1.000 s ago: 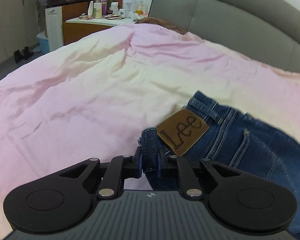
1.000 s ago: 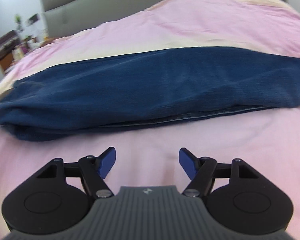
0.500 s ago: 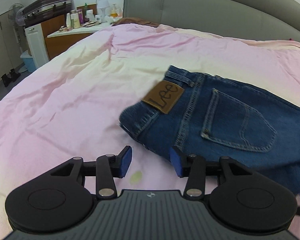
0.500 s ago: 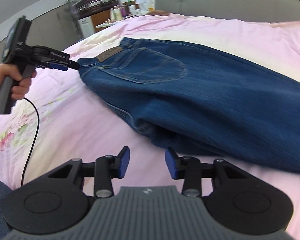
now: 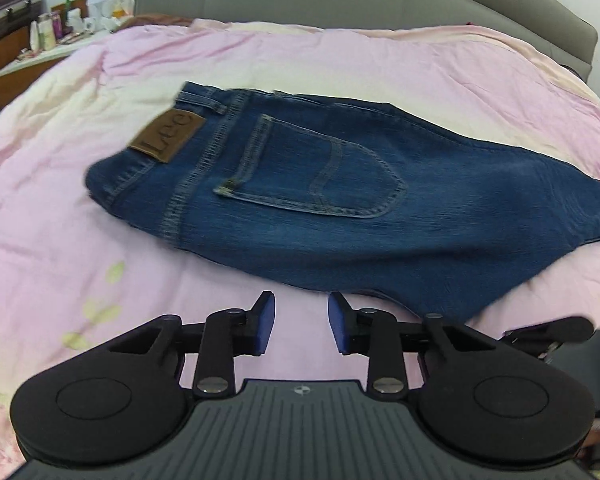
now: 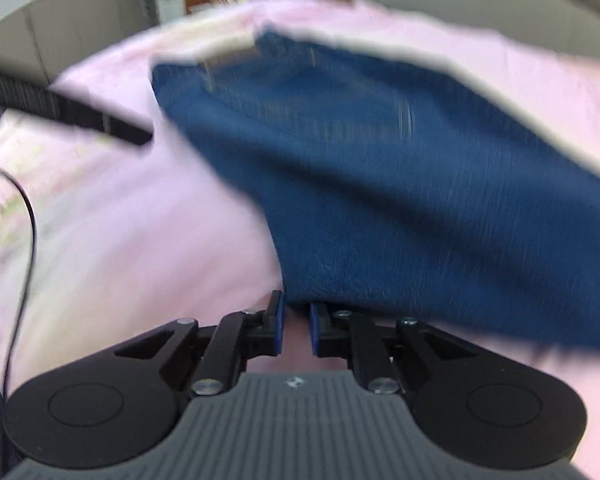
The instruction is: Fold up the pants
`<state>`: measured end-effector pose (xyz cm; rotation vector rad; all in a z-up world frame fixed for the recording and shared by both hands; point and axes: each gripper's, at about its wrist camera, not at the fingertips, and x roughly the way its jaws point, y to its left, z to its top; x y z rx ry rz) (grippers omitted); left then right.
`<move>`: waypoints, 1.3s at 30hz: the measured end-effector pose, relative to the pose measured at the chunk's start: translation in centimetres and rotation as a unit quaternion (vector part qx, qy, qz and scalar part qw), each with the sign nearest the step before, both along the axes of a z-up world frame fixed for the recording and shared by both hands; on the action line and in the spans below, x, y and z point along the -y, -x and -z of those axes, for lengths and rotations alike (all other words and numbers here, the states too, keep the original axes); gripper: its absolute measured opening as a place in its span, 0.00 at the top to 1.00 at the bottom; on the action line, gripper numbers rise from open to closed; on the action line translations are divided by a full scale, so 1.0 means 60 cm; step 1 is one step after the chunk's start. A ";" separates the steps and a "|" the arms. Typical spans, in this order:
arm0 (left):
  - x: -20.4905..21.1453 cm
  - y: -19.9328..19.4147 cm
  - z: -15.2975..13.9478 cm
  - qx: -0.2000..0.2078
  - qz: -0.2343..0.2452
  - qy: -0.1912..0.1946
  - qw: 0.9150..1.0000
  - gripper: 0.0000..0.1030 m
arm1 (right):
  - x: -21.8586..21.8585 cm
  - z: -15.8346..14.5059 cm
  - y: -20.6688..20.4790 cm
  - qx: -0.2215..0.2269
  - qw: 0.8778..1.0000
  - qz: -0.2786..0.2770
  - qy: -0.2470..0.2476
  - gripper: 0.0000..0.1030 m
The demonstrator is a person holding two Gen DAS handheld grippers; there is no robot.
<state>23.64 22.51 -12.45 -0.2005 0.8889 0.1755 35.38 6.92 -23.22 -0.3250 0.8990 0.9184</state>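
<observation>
Blue jeans (image 5: pixel 340 200) lie folded on the pink bedspread (image 5: pixel 60 240), back pocket up, brown leather patch (image 5: pixel 168 136) at the left. My left gripper (image 5: pixel 301 326) is open and empty, just short of the jeans' near edge. In the blurred right wrist view the jeans (image 6: pixel 380 160) fill the centre and right. My right gripper (image 6: pixel 297 328) is nearly closed with a narrow gap, its tips at the jeans' near edge; nothing shows between the pads. The left gripper's body (image 6: pixel 80 120) shows there at the left.
A grey padded headboard (image 5: pixel 340 0) runs along the back. A bedside counter with bottles (image 5: pixel 48 40) stands at far left. A black cable (image 6: pixel 24 240) hangs over the bedspread at the left of the right wrist view.
The left gripper let go of the waistband, opened and pulled back from the jeans. The right gripper narrowed its jaws and moved up to the jeans' near edge.
</observation>
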 end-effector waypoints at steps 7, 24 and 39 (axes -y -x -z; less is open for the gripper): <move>0.043 -0.060 -0.010 0.017 0.066 -0.006 0.998 0.66 | 0.047 -0.020 0.016 -0.025 0.998 0.041 -0.036 1.00; 0.023 -0.377 0.090 -0.009 0.094 -0.080 0.992 0.84 | 0.127 -0.044 -0.375 0.061 0.983 0.173 -0.011 0.80; 0.027 -0.417 0.072 0.013 0.001 -0.122 0.992 0.89 | 0.085 -0.007 -0.522 0.074 0.973 0.219 -0.019 0.82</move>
